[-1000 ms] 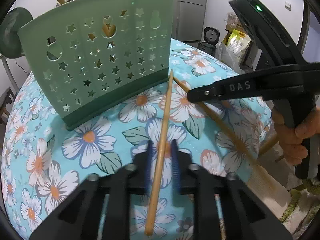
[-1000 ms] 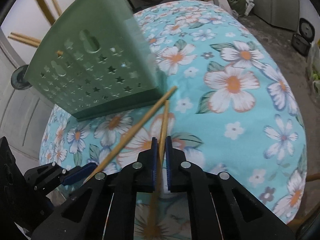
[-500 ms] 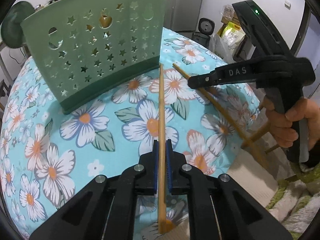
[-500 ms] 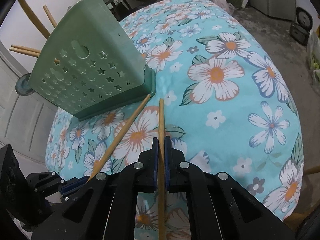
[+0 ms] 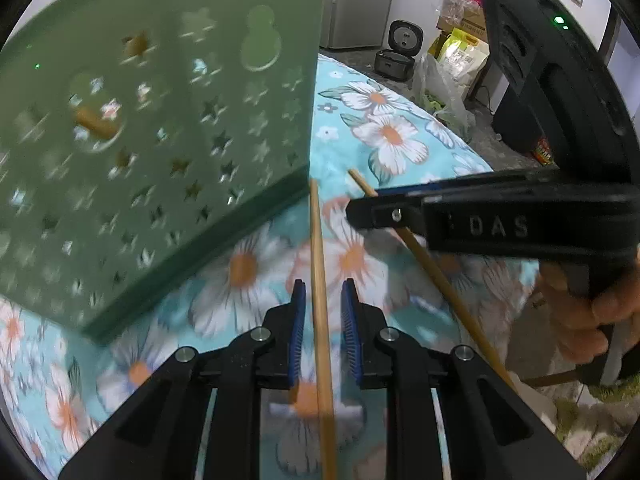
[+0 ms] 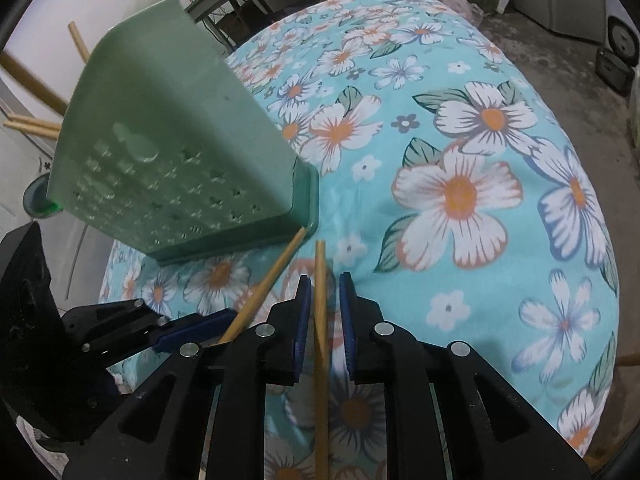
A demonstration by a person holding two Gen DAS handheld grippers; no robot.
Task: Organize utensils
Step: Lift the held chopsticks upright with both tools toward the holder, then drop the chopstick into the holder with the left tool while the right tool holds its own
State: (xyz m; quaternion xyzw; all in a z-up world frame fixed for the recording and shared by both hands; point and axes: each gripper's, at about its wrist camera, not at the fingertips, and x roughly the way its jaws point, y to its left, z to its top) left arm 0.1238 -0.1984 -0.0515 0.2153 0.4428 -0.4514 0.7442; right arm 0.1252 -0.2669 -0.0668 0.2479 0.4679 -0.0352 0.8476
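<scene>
Both jaws had just been opening: left hand-held gripper and right hand-held gripper each loosely straddled a chopstick, pads apart, beside the green holder near the table edge.

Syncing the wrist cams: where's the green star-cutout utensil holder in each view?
Left wrist: the green utensil holder fills the upper left, its lower corner just above the left gripper.
Right wrist: it stands upper left of centre, its base corner above the right gripper.
Shared landmark: the floral tablecloth under it.
</scene>
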